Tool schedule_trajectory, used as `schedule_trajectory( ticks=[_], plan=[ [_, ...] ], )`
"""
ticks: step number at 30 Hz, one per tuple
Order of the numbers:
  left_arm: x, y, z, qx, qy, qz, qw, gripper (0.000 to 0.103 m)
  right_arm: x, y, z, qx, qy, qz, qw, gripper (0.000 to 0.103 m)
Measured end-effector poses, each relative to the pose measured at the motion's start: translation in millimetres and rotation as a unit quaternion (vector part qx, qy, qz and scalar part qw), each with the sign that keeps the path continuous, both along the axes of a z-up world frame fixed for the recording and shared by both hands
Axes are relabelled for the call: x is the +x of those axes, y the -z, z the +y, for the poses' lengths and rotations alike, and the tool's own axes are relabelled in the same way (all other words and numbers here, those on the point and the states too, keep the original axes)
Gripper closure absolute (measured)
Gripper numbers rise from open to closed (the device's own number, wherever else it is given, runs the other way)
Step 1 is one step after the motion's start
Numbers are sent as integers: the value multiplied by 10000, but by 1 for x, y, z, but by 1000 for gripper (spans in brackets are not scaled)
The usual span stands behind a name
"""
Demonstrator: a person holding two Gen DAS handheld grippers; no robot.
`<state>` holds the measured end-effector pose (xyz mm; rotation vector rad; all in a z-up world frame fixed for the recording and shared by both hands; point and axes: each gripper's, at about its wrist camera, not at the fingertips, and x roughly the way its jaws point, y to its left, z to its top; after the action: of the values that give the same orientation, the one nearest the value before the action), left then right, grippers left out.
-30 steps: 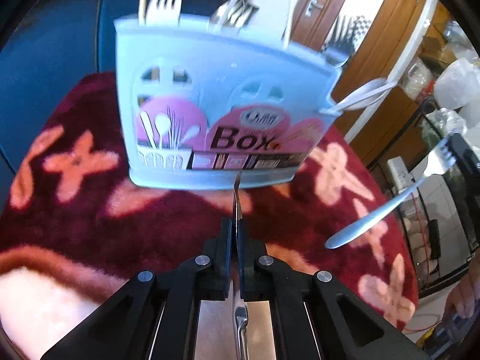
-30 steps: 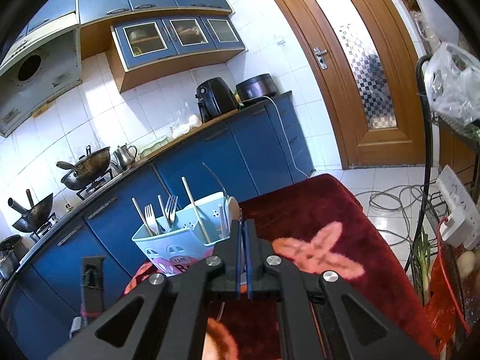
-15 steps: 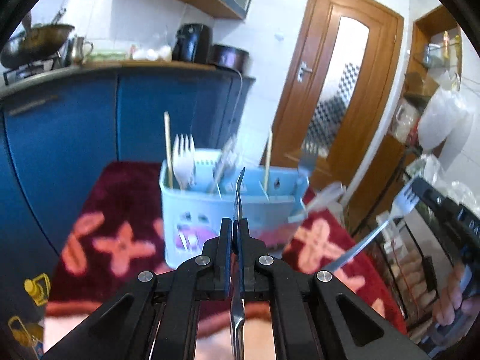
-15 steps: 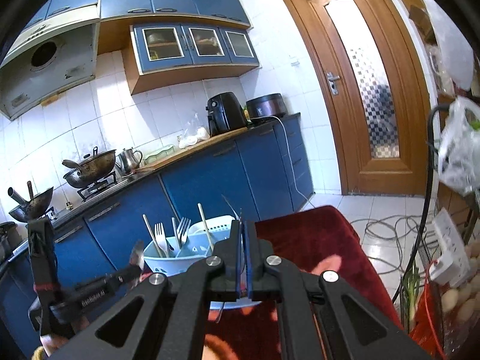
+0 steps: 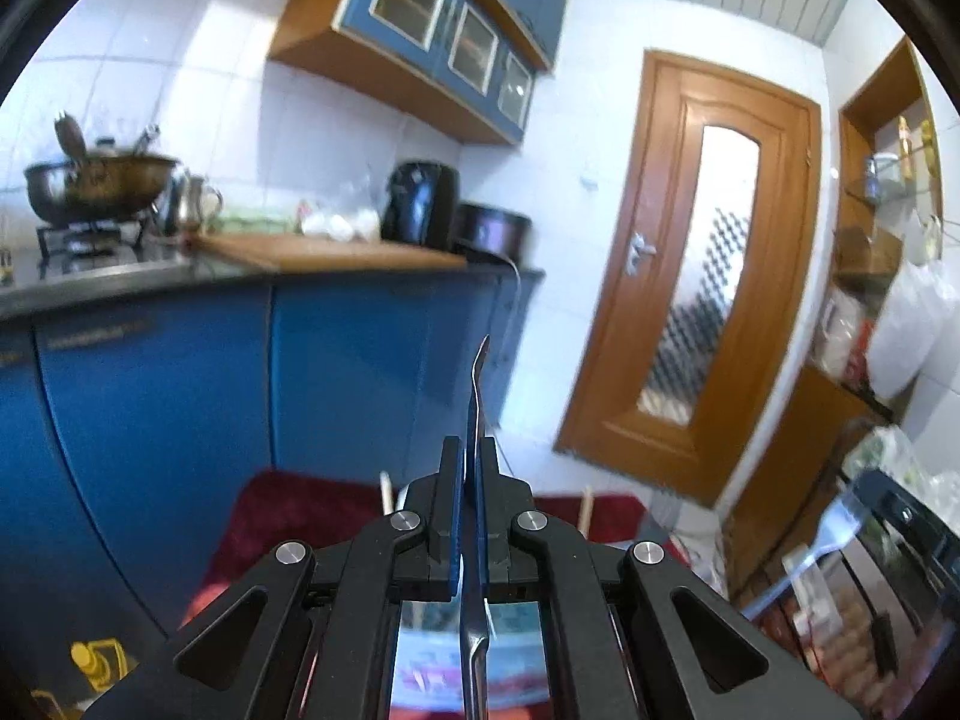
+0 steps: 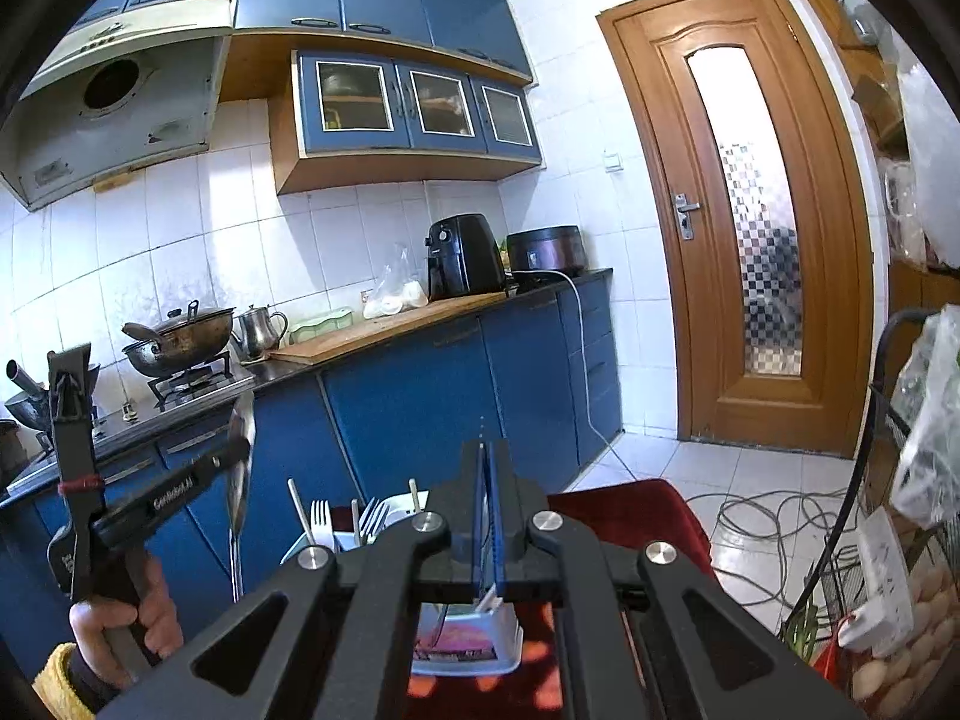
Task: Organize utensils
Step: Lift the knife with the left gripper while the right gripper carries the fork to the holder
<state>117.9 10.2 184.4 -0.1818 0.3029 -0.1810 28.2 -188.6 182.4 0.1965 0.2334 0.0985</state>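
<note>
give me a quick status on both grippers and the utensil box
Left gripper shut on a metal utensil, edge-on. Right gripper shut on a fork. Utensil box below, part hidden. Nothing seen in the way.

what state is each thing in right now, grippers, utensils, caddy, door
left gripper: shut on a metal utensil, held upright
right gripper: shut on a fork
utensil caddy: upright on the red cloth, forks and chopsticks standing in it
door: closed
wok: on the stove

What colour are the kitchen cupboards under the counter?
Blue, the lower cupboards show best in the right wrist view.
</note>
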Motion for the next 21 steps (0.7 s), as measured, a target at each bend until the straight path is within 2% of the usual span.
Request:
schedule_trajectory(
  ticks=[9,17,21],
  plan=[
    [24,-15,0,217,-506,-779,9954,100,30,0,3,-101,51,89,9999,99],
    [54,4,-8,303,-735,-984,9920,100,51,10,12,-367,80,158,9992,99],
    [62,24,-11,297,-748,-865,9930,100,60,17,16,-427,29,247,9988,99]
  ],
)
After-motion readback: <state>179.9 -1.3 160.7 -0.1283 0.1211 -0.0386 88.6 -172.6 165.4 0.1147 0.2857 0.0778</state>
